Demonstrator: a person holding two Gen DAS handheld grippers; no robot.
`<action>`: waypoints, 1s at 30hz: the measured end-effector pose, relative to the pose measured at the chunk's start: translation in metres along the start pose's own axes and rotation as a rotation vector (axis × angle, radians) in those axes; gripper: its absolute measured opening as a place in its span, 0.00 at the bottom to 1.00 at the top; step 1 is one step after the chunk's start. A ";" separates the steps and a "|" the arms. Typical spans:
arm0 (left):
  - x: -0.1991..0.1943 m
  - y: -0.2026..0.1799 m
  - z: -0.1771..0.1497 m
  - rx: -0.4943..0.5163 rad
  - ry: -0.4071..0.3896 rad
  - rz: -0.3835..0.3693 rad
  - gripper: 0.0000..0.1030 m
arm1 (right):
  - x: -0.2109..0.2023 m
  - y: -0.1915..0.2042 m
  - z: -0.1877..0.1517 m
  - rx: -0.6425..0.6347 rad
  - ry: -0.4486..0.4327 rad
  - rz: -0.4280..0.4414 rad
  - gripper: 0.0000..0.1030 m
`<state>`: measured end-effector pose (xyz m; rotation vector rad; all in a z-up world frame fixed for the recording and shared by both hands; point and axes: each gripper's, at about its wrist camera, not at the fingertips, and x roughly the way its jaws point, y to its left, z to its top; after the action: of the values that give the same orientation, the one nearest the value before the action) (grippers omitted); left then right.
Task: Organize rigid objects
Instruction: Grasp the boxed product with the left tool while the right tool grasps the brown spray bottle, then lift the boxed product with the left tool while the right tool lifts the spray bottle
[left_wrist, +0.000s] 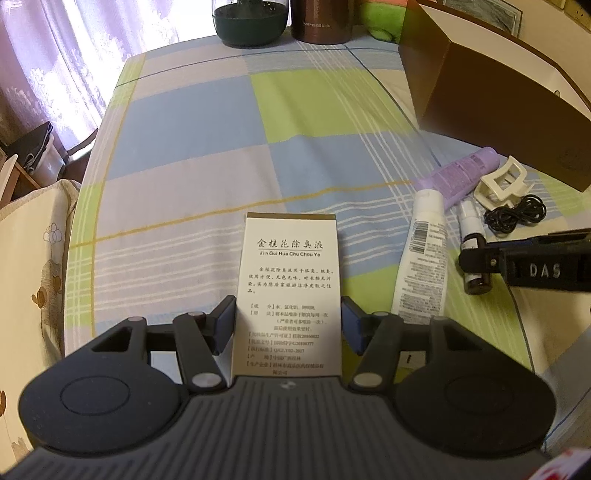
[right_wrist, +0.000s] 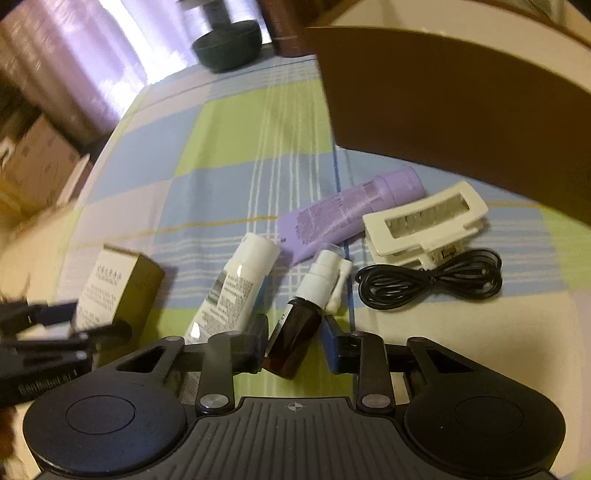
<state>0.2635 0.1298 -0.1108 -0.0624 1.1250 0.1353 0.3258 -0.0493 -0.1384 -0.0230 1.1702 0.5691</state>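
Left tool pointed steeply down, its pads clamped on the sides of a white box standing on the table. Right tool, angled down likewise, gripped a brown spray bottle lying beside a white tube.

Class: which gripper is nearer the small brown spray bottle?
Right. The right gripper straddles the brown spray bottle; the left gripper sits around the white box, beyond the white tube.
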 end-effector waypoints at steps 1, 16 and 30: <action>0.000 -0.001 -0.001 -0.002 0.004 0.000 0.54 | -0.001 0.002 -0.002 -0.034 0.001 -0.008 0.23; -0.001 -0.007 -0.008 -0.016 0.036 0.006 0.54 | -0.004 0.005 -0.027 -0.182 0.041 -0.025 0.25; 0.011 -0.012 -0.008 0.000 0.050 0.025 0.54 | 0.000 0.008 -0.025 -0.210 -0.014 -0.054 0.22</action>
<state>0.2627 0.1179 -0.1246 -0.0523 1.1764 0.1564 0.3010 -0.0504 -0.1463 -0.2286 1.0895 0.6415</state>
